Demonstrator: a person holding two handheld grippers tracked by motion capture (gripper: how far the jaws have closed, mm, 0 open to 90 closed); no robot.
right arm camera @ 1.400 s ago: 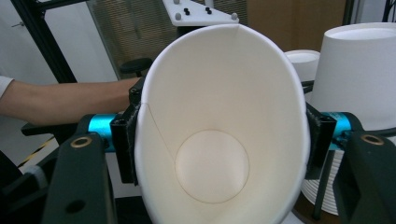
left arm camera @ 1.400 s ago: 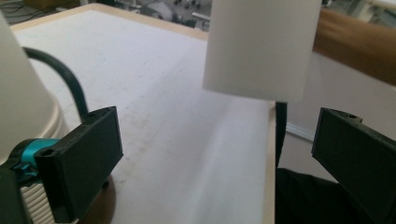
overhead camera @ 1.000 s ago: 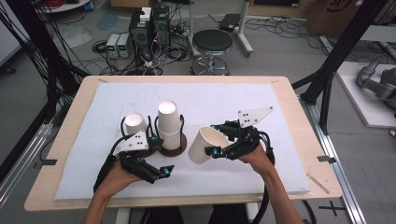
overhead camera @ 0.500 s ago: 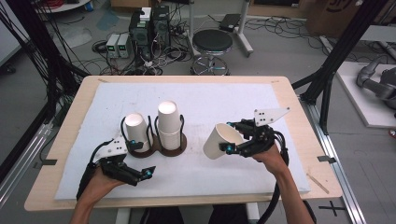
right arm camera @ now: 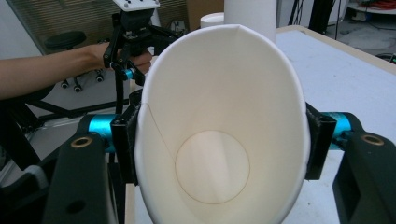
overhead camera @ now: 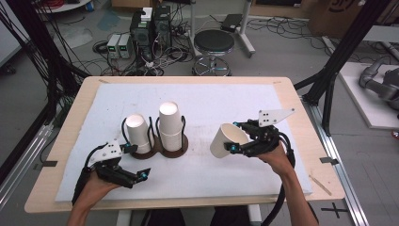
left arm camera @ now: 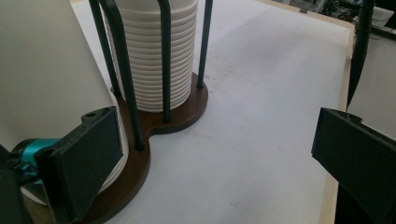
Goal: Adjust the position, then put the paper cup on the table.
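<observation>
Clearly the right gripper (overhead camera: 234, 140) is clenched on a paper cup (overhead camera: 226, 139), just right of centre in the high view. Its jaws pinch the cup's wall from both sides, hard enough to press the rim into an oval, as the right gripper view shows (right arm camera: 224, 126). The cup is carried lifted and tipped, mouth toward the gripper's camera, so its base circle is in plain sight; that grip across the wall looks chosen to keep a light, slippery cone from sliding out.

Left of centre stands a dark holder (overhead camera: 181, 144) on the white mat (overhead camera: 235, 101), with two wire cages. Each cage keeps a stack (overhead camera: 170, 126) of upturned cups upright; the shorter stack (overhead camera: 137, 133) sits in the left cage. The wires likely stop the stacks from toppling when a cup is pulled off or added.

At the lower left, the left gripper (overhead camera: 144, 173) is released, its jaws wide apart and holding nothing. It lies low, just in front of the holder's base, and in its own view one jaw is close beside the shorter stack (left arm camera: 46, 74). Probably it waits there to steady the holder, though whether the held cup is coming from or going to a stack cannot be told.
</observation>
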